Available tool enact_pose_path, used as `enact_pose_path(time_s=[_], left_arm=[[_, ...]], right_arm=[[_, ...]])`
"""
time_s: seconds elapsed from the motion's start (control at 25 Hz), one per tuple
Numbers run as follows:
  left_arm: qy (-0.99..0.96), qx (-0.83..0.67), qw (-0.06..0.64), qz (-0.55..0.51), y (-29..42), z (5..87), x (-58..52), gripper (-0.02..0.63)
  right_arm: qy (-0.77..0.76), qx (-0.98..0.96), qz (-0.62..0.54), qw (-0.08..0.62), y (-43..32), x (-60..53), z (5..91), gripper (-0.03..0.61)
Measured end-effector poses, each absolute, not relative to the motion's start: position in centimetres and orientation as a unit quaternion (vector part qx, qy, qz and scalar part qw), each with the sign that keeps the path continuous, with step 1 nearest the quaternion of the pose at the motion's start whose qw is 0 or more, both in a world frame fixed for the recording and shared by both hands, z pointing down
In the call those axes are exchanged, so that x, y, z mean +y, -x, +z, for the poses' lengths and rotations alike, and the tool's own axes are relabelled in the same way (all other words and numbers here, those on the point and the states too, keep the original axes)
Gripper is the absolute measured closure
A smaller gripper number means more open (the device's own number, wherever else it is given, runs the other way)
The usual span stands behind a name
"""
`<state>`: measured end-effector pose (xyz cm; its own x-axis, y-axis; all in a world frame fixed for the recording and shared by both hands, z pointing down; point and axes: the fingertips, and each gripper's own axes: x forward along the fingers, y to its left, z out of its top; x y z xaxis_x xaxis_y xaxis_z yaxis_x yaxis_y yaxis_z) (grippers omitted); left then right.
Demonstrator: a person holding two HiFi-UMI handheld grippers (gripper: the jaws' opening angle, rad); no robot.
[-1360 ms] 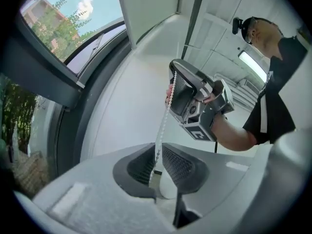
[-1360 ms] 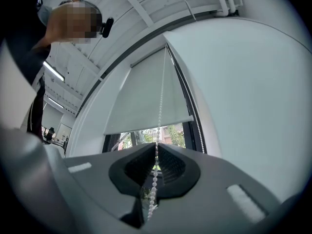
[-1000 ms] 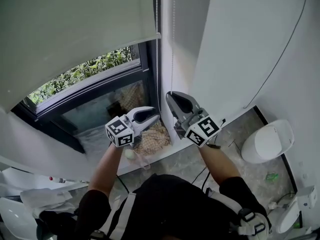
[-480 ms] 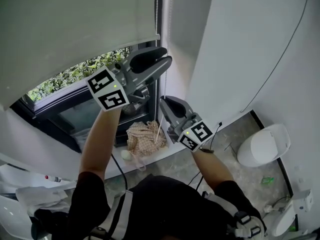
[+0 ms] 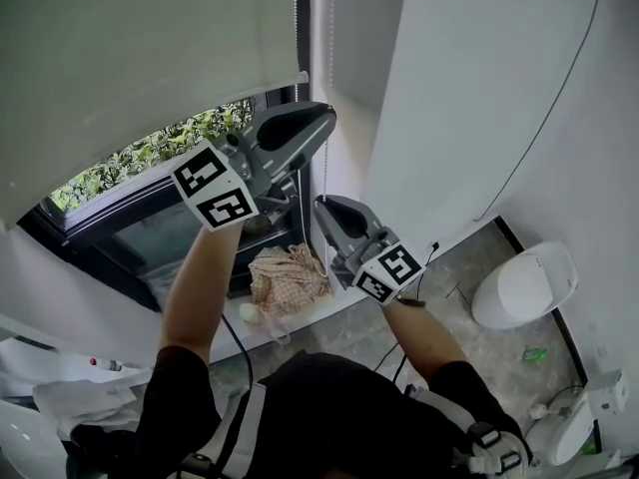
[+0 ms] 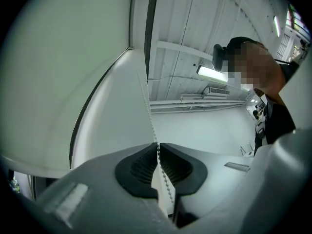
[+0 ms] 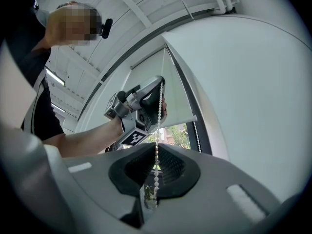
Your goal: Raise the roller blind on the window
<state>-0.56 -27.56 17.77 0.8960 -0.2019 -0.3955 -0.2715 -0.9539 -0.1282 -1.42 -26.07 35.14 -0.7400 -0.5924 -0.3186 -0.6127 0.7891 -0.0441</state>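
The left claw (image 5: 323,124), jaws having just been closing, pinches the bead chain (image 7: 159,118) high up while the right claw (image 5: 325,207) grips it just below, likely so alternating pulls lift the blind (image 5: 140,68) hanging left of both.

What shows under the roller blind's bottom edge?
Green foliage outdoors and a dark window frame. The roller blind covers the window higher up.

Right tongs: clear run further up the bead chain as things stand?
Probably not far. The right tongs are shut on the bead chain, and the left tongs have just been closing on the same strand right above, blocking the way up.
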Motion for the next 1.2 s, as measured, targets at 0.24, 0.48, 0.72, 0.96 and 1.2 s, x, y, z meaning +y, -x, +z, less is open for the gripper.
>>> enact_pose_path(time_s=[0.24, 0.48, 0.72, 0.96, 1.2], left_arm=[[0.968, 0.124, 0.057, 0.213, 1.1, 18.0, -27.7, 0.6], [0.97, 0.142, 0.048, 0.192, 1.0, 22.0, -27.8, 0.6], [0.977, 0.165, 0.006, 0.132, 0.4, 32.1, -27.5, 0.598], [0.971, 0.187, -0.046, 0.139, 0.8, 38.8, -26.7, 0.598], [0.967, 0.214, -0.031, 0.133, 2.5, 38.6, -27.9, 0.598]], right_arm=[[0.324, 0.932, 0.031, 0.16, 1.3, -26.0, 35.3, 0.563], [0.331, 0.936, 0.007, 0.123, 1.4, -25.9, 39.7, 0.563], [0.341, 0.938, -0.056, 0.018, 1.1, -25.2, 50.4, 0.563], [0.329, 0.939, -0.077, -0.068, 1.0, -23.8, 56.6, 0.558], [0.307, 0.951, -0.004, -0.017, 0.5, -23.7, 48.8, 0.44]])
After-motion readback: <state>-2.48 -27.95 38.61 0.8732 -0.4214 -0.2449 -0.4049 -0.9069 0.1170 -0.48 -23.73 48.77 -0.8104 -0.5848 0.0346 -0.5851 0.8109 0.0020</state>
